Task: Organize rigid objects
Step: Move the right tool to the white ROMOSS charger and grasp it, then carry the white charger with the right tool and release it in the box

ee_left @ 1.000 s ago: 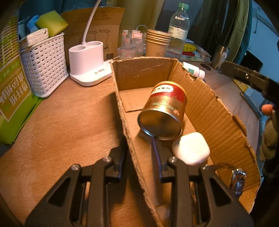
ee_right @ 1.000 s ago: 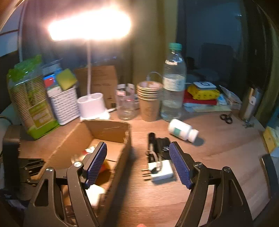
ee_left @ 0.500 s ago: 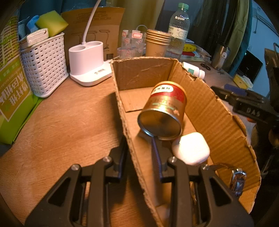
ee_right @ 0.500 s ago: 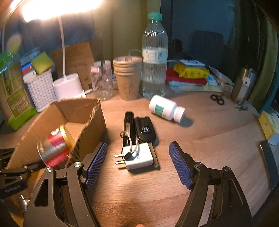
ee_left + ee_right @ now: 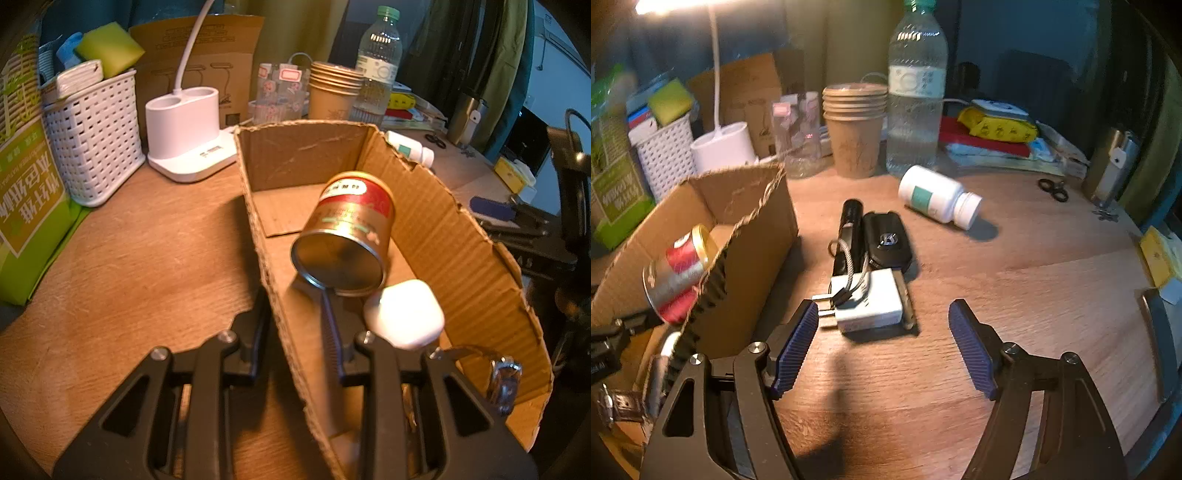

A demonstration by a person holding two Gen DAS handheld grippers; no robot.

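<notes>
My left gripper (image 5: 291,325) is shut on the left wall of an open cardboard box (image 5: 306,155). Inside the box lie a red and gold can (image 5: 351,229) on its side, a white rounded case (image 5: 404,314) and a metal watch (image 5: 504,373). My right gripper (image 5: 882,314) hangs open just above the table, right of the box (image 5: 753,229). A white charger plug (image 5: 871,299) lies just ahead of its blue pads (image 5: 971,350), touched by neither. Behind the plug lie a black flashlight (image 5: 849,229) and a black car key (image 5: 886,240). A white pill bottle (image 5: 938,197) lies farther back.
Along the back stand a water bottle (image 5: 916,92), stacked paper cups (image 5: 855,129), a clear glass (image 5: 798,133), a white lamp base (image 5: 184,129) and a white basket (image 5: 92,136). A green pack (image 5: 29,206) is at the left; small scissors (image 5: 1052,188) at the right.
My right gripper has come down and tipped toward the table, so the plug, flashlight and key now sit close in front of it. The left gripper has stayed put on the box.
</notes>
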